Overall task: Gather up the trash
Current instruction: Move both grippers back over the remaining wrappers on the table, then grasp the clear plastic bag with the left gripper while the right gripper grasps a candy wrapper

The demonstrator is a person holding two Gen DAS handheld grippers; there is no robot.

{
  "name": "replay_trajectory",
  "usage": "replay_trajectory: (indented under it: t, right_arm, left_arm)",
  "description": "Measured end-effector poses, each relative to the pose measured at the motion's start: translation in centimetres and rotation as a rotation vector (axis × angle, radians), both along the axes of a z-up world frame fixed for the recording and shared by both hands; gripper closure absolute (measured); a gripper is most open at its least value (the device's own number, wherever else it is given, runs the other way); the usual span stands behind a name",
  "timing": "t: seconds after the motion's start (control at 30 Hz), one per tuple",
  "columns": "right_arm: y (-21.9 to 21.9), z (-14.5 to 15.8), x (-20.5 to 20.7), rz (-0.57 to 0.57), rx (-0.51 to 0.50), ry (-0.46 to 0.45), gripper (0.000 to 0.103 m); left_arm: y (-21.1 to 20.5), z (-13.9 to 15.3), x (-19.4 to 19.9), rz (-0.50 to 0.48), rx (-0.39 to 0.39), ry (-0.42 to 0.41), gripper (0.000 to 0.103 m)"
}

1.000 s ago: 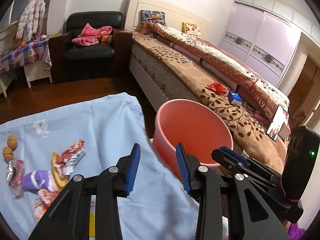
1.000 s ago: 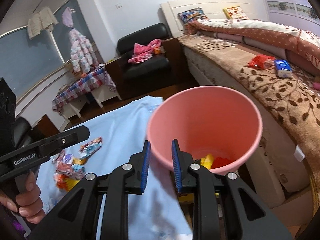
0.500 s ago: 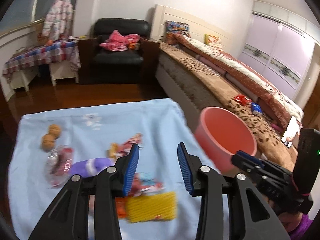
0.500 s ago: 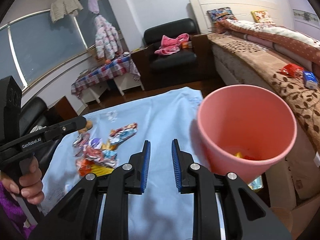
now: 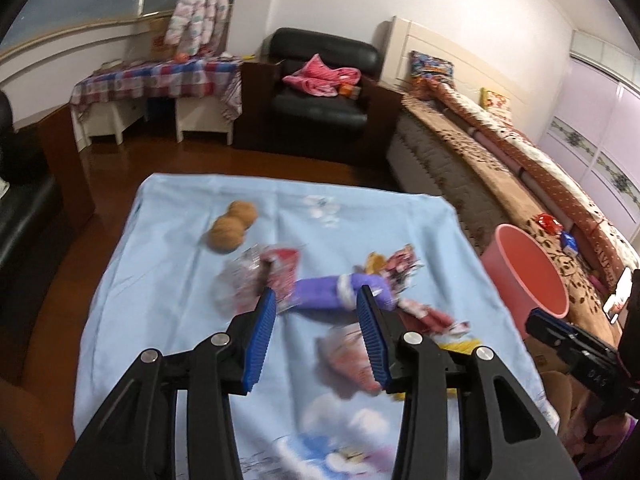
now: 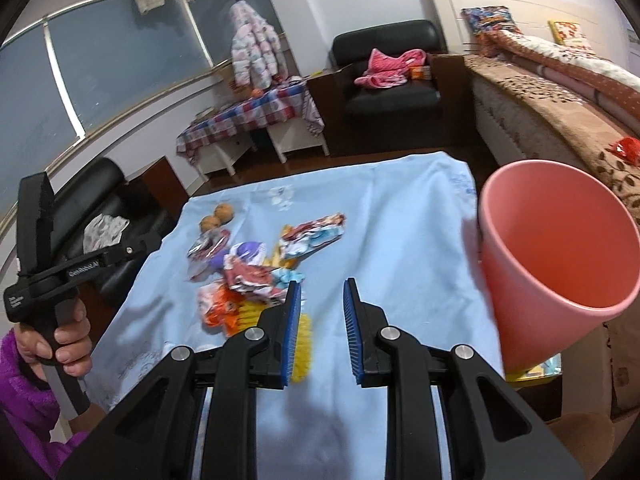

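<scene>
The left gripper [image 5: 316, 308] is held over the light blue cloth [image 5: 160, 280] with its jaws apart and nothing gripped; they have just been opening. A purple wrapper [image 5: 328, 290] is seen just beyond its tips, amid a heap of snack wrappers [image 6: 256, 276], and two walnuts [image 5: 232, 224] lie farther ahead to its left. The right gripper [image 6: 320, 304] is likewise released, empty, over bare cloth; a yellow wrapper [image 6: 300, 340] is partly hidden behind its left finger. The pink bin [image 6: 556, 256] is tilted close to its right, at the cloth's edge.
</scene>
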State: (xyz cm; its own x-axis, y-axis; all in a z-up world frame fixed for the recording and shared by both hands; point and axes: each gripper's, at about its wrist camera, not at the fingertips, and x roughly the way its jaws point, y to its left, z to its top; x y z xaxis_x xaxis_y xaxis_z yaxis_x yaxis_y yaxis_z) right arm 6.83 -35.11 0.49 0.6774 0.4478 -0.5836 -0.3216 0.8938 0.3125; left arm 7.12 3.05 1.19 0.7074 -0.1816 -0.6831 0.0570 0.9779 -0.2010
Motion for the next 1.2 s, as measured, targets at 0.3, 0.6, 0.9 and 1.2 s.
replay_trajectory:
  t: [0.3, 0.6, 0.9, 1.2]
  right_arm:
    - [1.4, -0.6, 0.9, 0.044, 0.0, 0.019, 0.071]
    - [1.7, -0.6, 3.0, 0.038, -0.002, 0.047, 0.071]
    - [3.0, -0.5, 6.4, 0.055, 0.049, 0.119, 0.071]
    - [4.5, -1.9, 9.8, 0.057, 0.11, 0.249, 0.071]
  left_arm:
    - [3.1, -2.8, 1.2, 0.08, -0.024, 0.075, 0.062]
    - [3.6, -4.4, 4.8, 0.093, -0.045, 0.099, 0.062]
    - [4.2, -7.5, 7.2, 0.095, -0.056, 0.155, 0.063]
    - [4.9, -7.4, 6.5, 0.115, -0.105, 0.108, 0.093]
